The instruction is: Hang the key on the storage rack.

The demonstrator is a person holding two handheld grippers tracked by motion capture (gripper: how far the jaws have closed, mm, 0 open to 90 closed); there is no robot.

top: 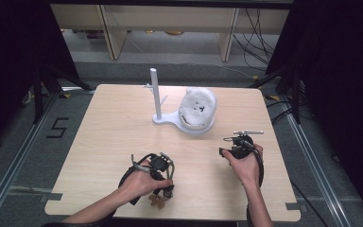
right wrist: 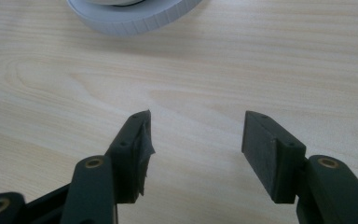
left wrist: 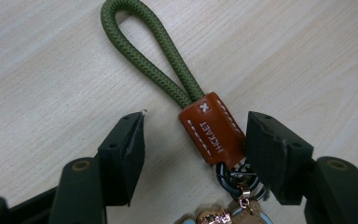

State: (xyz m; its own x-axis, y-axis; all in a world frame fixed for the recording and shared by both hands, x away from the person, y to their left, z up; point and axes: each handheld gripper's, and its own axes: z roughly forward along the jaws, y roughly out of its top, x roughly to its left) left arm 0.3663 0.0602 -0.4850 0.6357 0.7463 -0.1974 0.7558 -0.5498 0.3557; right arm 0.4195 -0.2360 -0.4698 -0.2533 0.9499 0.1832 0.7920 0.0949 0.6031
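The high view looks forward and down from above the person's side, taking in the whole wooden bench (top: 118, 137) with the floor and shelving beyond at the top of the frame; both forearms enter from the bottom edge. The left gripper view sits very close to the bench surface, looking along its own two fingers (left wrist: 121, 154), which rise from the bottom corners, onto a green cord keychain (left wrist: 209, 126) at frame centre. The right gripper view is equally close and low, its fingers (right wrist: 270, 149) framing bare wood, with the rim of a white stand base (right wrist: 135, 16) at the top edge; the high view shares that base (top: 189, 125) at centre.
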